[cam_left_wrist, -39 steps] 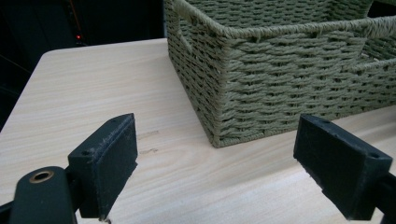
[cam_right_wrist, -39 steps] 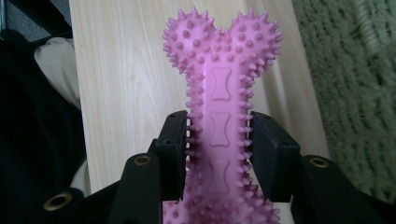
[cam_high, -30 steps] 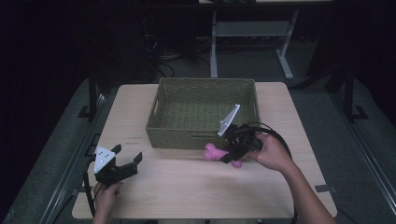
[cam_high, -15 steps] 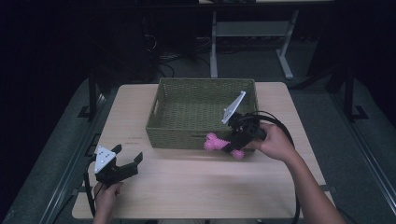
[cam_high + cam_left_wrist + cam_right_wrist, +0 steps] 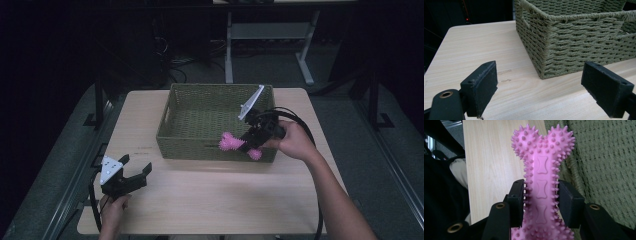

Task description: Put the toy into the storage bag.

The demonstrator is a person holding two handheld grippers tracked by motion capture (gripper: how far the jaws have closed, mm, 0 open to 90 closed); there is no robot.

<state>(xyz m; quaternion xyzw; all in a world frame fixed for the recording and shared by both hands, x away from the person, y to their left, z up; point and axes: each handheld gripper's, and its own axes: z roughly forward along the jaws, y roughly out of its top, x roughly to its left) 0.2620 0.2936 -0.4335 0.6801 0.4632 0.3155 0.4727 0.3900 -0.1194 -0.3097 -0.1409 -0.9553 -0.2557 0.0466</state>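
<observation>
Pink rubber bone toy [image 5: 541, 185], spiky all over w/ little bone shapes pressed into its flat shaft, knobbly lobes at each end. Right gripper [image 5: 248, 142] is clamped on the shaft, both pads pressing its sides; toy is held up at the near wall of the basket [image 5: 200, 95], one end over the rim, other end hanging outside by the front wall. Left gripper [image 5: 131, 174] sits low near the table's near-left corner, jaws spread wide w/ nothing between them, well apart from the basket.

Basket is green woven, rectangular, handle slot in its side wall, at the far middle of the table [image 5: 200, 200]. Tabletop is pale wood-grain. Room behind is dark; white desk legs [image 5: 229, 55] & cables on the floor beyond
</observation>
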